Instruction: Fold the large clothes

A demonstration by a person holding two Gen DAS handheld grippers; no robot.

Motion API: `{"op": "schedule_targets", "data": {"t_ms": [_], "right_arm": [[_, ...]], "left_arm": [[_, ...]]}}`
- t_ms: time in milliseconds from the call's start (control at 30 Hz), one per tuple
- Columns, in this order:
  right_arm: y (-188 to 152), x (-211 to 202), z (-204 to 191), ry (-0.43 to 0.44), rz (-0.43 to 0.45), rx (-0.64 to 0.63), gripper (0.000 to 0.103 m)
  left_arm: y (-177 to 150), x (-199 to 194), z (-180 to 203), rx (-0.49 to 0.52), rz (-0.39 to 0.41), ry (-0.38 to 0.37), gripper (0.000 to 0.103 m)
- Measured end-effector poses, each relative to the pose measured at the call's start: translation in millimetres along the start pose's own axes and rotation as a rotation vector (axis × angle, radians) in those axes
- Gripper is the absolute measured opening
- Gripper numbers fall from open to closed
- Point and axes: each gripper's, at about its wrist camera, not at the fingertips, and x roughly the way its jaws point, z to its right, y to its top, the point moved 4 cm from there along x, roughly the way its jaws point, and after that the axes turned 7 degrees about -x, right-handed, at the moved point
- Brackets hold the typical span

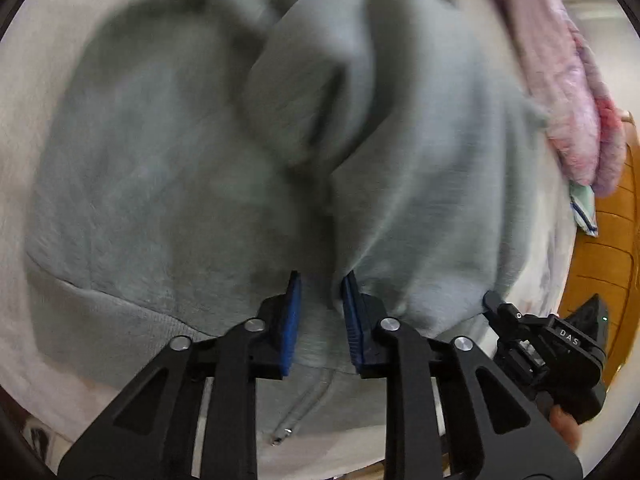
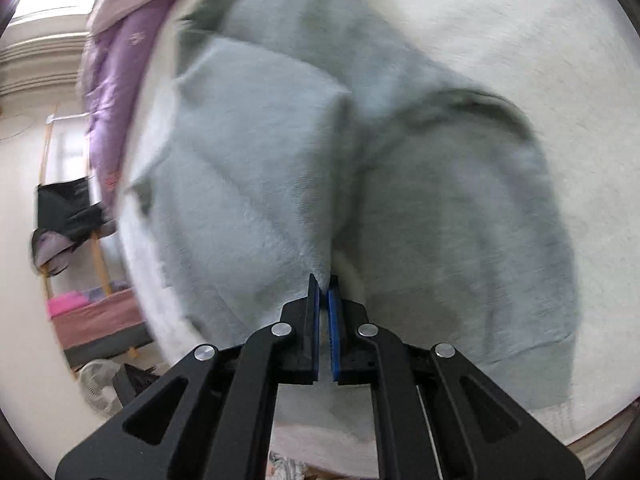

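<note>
Grey sweatshirt (image 1: 168,168) lies bunched on the white bed cover (image 2: 520,40), one flap folded over the body, zipper pull (image 1: 280,434) at the near hem. Your right tongs (image 2: 324,300) are pressed together, pinching a corner of the sweatshirt. Your left tongs (image 1: 320,300) stand spread, pads apart over the fabric. Purple blanket (image 1: 560,80) beside it.
</note>
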Motion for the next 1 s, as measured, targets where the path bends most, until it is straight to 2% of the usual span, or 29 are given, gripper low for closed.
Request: {"op": "schedule_targets", "data": {"t_ms": [67, 167, 200, 233, 300, 367, 400, 467, 533, 600, 633, 667, 700, 767, 833, 900, 1000], "right_arm": [[4.6, 17.4, 4.1, 0.013, -0.043, 0.019, 0.009], [6.6, 11.1, -4.0, 0.0, -0.073, 0.004, 0.015], [8.2, 3.0, -10.3, -0.011, -0.067, -0.024, 0.016], [8.8, -6.9, -16.9, -0.046, -0.065, -0.057, 0.018], [8.7, -20.5, -31.2, -0.053, -0.059, -0.083, 0.02], [9.3, -33.5, -43.0, -0.069, -0.052, -0.119, 0.021], [13.0, -38.7, -52.4, -0.07, -0.04, -0.155, 0.021], [22.3, -38.2, -72.5, -0.029, -0.035, -0.217, 0.021], [26.1, -24.8, -86.8, -0.002, -0.057, -0.263, 0.021], [28.5, 6.8, -87.6, -0.085, -0.091, -0.296, 0.021], [27.8, 21.6, -75.5, -0.138, -0.113, -0.308, 0.02], [28.3, 35.2, -66.9, -0.18, -0.132, -0.307, 0.015], [28.8, 44.8, -58.4, -0.176, -0.134, -0.292, 0.011], [30.8, 45.0, -53.8, -0.156, -0.144, -0.26, 0.011], [32.7, 35.4, -57.6, -0.139, -0.177, -0.235, 0.017], [42.5, 14.9, -69.4, -0.077, -0.159, -0.196, 0.023], [77.2, -22.1, -84.8, -0.046, -0.04, -0.168, 0.048]], "left_arm": [[3.6, 5.6, -1.5, 0.015, -0.016, 0.001, 0.025], [8.2, -7.3, 5.9, 0.066, -0.024, 0.008, 0.028], [9.3, -14.2, 7.6, 0.07, -0.032, -0.007, 0.031], [11.3, -21.1, 10.2, 0.067, -0.033, -0.012, 0.045], [15.1, -39.2, 12.2, 0.067, -0.021, -0.033, 0.049], [23.3, -60.0, 16.3, 0.081, -0.004, -0.064, 0.058], [32.2, -70.7, 20.1, 0.089, 0.02, -0.077, 0.065], [49.9, -83.5, 27.1, 0.087, 0.056, -0.079, 0.066], [74.0, -87.9, 34.8, 0.081, 0.077, -0.102, 0.066], [101.3, -85.8, 43.0, 0.077, 0.096, -0.072, 0.068], [112.0, -84.7, 46.2, 0.071, 0.098, -0.068, 0.07], [123.2, -83.1, 48.7, 0.062, 0.102, -0.079, 0.071], [132.3, -80.7, 53.1, 0.048, 0.103, -0.085, 0.072], [157.2, -74.2, 57.7, 0.011, 0.096, -0.078, 0.073], [179.4, -70.1, 65.7, -0.006, 0.107, -0.071, 0.074], [199.7, -68.4, 75.2, -0.013, 0.127, -0.062, 0.078], [221.4, -60.4, 89.1, -0.03, 0.119, -0.057, 0.08]]}}
